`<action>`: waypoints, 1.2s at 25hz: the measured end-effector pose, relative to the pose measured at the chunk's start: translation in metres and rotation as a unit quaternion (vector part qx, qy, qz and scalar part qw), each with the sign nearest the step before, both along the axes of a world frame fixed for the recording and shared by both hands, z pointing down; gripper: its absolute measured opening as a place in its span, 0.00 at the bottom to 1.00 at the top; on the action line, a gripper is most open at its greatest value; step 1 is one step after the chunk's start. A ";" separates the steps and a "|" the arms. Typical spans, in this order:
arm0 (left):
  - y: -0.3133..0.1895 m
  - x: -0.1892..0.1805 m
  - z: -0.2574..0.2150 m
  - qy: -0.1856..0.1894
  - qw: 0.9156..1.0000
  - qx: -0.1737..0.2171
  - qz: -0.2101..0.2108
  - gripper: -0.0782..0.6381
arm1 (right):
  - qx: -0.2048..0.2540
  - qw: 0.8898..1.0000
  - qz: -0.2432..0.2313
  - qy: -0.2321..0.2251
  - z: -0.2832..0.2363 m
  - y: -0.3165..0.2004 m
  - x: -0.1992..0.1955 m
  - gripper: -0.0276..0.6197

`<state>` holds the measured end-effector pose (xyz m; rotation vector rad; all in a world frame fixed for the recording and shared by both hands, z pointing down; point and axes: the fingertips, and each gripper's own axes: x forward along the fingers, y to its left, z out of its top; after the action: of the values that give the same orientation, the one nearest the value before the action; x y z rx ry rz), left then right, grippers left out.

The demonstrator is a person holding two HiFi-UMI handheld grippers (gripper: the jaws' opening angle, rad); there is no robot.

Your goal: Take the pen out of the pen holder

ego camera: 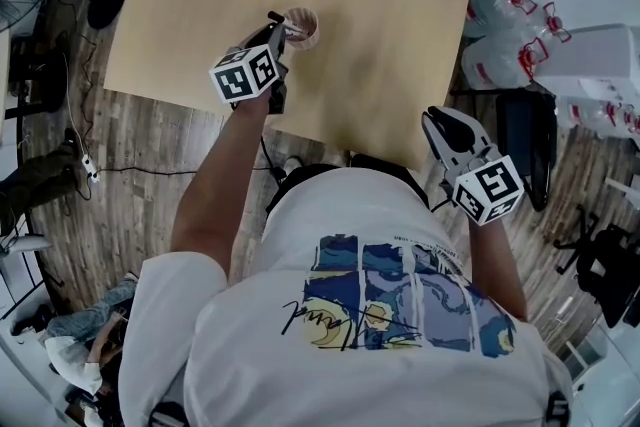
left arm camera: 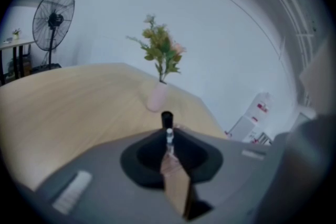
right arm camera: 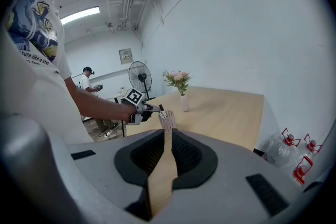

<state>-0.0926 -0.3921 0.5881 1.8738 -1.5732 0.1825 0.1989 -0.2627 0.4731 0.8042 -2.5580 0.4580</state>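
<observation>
Black pen (left arm camera: 167, 120) gripped at the pen holder (ego camera: 303, 29), ready for extraction.
At left, the left gripper (ego camera: 283, 28) has its jaws closed narrowly on the pen, whose lower end sits in the holder; a straight upward lift should avoid tipping it. At right, the right gripper (ego camera: 440, 121) hangs beside the table (ego camera: 400, 35), its 2 jaws slightly apart and empty.

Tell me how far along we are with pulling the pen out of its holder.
Done: the left tool is at the pen holder, with its jaws shut on the upper end of the pen. In hand: that grip. The pen's lower part appears to sit in the holder still. Left: lift the pen clear of the rim. The right tool is empty, its jaws slightly apart.
</observation>
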 end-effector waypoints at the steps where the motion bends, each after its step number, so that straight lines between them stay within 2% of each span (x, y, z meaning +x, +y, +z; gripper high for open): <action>1: 0.001 0.000 -0.001 0.000 1.000 0.001 0.000 0.18 | 0.001 1.000 0.002 0.000 0.000 0.001 0.001 0.10; 9: 0.007 -0.001 -0.022 0.009 1.000 0.021 0.004 0.17 | 0.009 1.000 0.006 -0.007 -0.005 0.007 -0.005 0.10; 18: 0.022 -0.014 -0.063 0.024 0.998 0.061 0.003 0.17 | 0.022 1.000 0.000 -0.014 -0.012 0.023 -0.025 0.10; 30: 0.062 -0.032 -0.130 0.063 0.989 0.131 0.018 0.17 | 0.035 0.999 -0.006 -0.012 -0.020 0.059 -0.060 0.09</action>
<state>-0.1246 -0.3302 0.4582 2.0706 -1.5373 -0.1305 0.1384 -0.2040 0.4535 0.8105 -2.6130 0.3797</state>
